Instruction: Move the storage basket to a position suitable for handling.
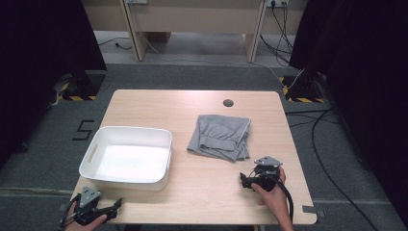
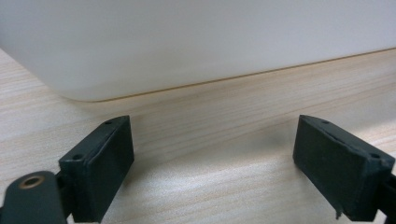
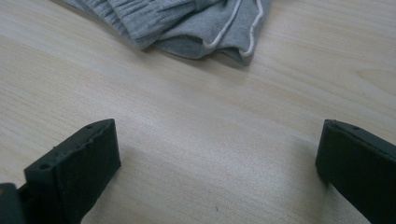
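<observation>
A folded grey garment with white trim lies on the wooden table, right of centre. Its near edge shows at the top of the right gripper view. My right gripper rests low on the table just in front of the garment, jaws open and empty. A white plastic bin stands at the table's left. My left gripper sits at the near left corner, in front of the bin's wall, open with bare table between its jaws.
A round dark cable hole marks the table's far side. Behind the table stand wooden desk legs, with cables trailing over the grey carpet at the right. Dark curtains hang at both sides.
</observation>
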`<state>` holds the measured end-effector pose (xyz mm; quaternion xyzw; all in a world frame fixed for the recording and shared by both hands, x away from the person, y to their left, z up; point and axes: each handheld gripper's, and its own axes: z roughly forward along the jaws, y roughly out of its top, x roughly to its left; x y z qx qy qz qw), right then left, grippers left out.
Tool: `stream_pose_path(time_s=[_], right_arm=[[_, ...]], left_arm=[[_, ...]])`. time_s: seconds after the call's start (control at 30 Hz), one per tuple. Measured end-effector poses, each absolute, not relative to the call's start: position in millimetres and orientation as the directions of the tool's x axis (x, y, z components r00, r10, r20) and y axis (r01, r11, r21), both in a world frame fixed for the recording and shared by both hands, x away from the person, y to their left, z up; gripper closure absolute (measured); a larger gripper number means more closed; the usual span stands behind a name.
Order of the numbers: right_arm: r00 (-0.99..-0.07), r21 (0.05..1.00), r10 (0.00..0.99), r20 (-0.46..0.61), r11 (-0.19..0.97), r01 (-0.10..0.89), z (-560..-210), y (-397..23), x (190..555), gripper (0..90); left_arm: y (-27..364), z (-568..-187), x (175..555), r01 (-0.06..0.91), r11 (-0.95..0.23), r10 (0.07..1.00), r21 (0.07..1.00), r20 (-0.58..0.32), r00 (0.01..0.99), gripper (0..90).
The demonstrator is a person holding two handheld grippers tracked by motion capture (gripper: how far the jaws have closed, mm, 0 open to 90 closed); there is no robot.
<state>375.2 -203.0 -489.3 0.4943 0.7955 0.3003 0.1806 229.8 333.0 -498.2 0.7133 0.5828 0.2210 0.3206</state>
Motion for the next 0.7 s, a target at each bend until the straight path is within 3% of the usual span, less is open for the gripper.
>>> stream_pose_path(time_s=[0.23,0.27,0.3,0.4,0.43,0.47,0.57,0.7], right_arm=[[-0.446,0.657,0.895,0.009,0.331,0.677,-489,-203,375,1.2],[-0.447,0.659,0.895,0.010,0.330,0.676,-488,-202,374,4.8],[-0.470,0.676,0.883,0.006,0.342,0.652,-486,-202,374,20.9],[-0.477,0.697,0.879,0.015,0.333,0.635,-485,-202,374,19.2],[-0.478,0.701,0.878,0.019,0.329,0.633,-484,-201,374,12.6],[-0.474,0.718,0.880,0.026,0.313,0.621,-483,-200,375,22.0],[-0.479,0.738,0.877,0.034,0.301,0.604,-480,-199,376,16.6],[-0.492,0.776,0.870,0.025,0.293,0.558,-467,-188,382,17.7]], left_arm=[[333,-498,230,0.691,-0.115,0.973,0.714,-0.058,0.222,11.2],[333,-498,230,0.691,-0.114,0.973,0.714,-0.059,0.222,11.1],[333,-498,230,0.689,-0.115,0.973,0.715,-0.059,0.224,10.9],[333,-498,230,0.688,-0.116,0.972,0.716,-0.059,0.226,10.8],[333,-499,230,0.689,-0.116,0.973,0.716,-0.059,0.225,10.8],[333,-499,230,0.688,-0.116,0.973,0.716,-0.059,0.225,10.7],[333,-499,230,0.687,-0.117,0.972,0.717,-0.059,0.227,10.6],[334,-499,230,0.685,-0.119,0.971,0.719,-0.059,0.231,10.6]])
